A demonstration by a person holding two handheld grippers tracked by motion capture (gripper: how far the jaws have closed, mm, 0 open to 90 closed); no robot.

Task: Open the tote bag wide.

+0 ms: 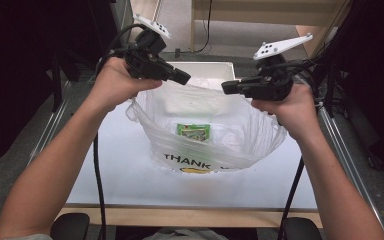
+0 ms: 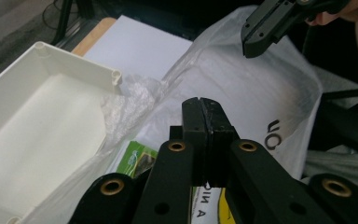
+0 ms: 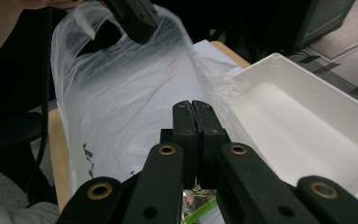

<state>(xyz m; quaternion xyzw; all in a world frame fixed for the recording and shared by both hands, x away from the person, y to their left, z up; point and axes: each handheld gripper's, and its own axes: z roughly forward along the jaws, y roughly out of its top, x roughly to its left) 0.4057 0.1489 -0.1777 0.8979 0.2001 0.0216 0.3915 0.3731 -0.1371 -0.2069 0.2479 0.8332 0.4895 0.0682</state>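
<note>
A thin white plastic bag [image 1: 240,130] printed "THANK YOU" stands open on the white table, its mouth stretched between both grippers. My left gripper [image 1: 182,77] is shut on the bag's rim at the left, its jaws pressed together [image 2: 199,100] with film running from the tips. At the right side, my right gripper [image 1: 225,87] is shut on the rim too [image 3: 192,103]. A green packet [image 1: 193,131] lies inside the bag at its bottom. Each gripper view shows the other gripper across the bag: the right gripper [image 2: 251,46] and the left gripper [image 3: 140,32].
A white rectangular plastic bin [image 1: 205,67] sits right behind the bag, its inside bare [image 2: 42,121] [image 3: 303,121]. The white table top [image 1: 130,175] ends in a wooden front edge. Black cables hang from both grippers past the table's near corners.
</note>
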